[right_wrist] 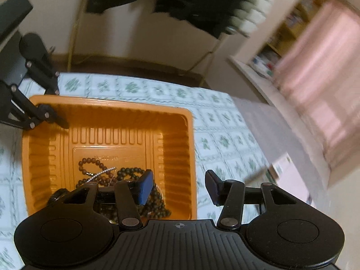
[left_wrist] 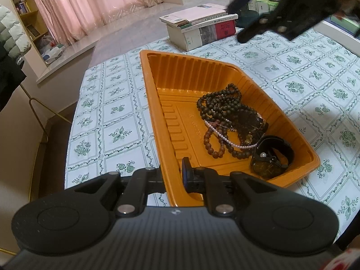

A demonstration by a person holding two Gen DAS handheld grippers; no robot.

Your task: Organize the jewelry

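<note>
A stack of paperback books (left_wrist: pixel 200 25) lies on the green-flowered white tablecloth (left_wrist: pixel 117 117). Beyond the books hang sheer pink curtains (left_wrist: pixel 99 2); left of them, a wooden bookshelf (left_wrist: pixel 24 9).

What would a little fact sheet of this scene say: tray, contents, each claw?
tray: orange tray on a floral tablecloth
contents: dark bead strands, pearl strand, black watch, all piled at one end
left claw: shut on the tray's rim
right claw: open, holding nothing, above the tray
nearby: stacked books

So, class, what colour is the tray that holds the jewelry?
Orange: the tray shows it best in the left wrist view.
</note>
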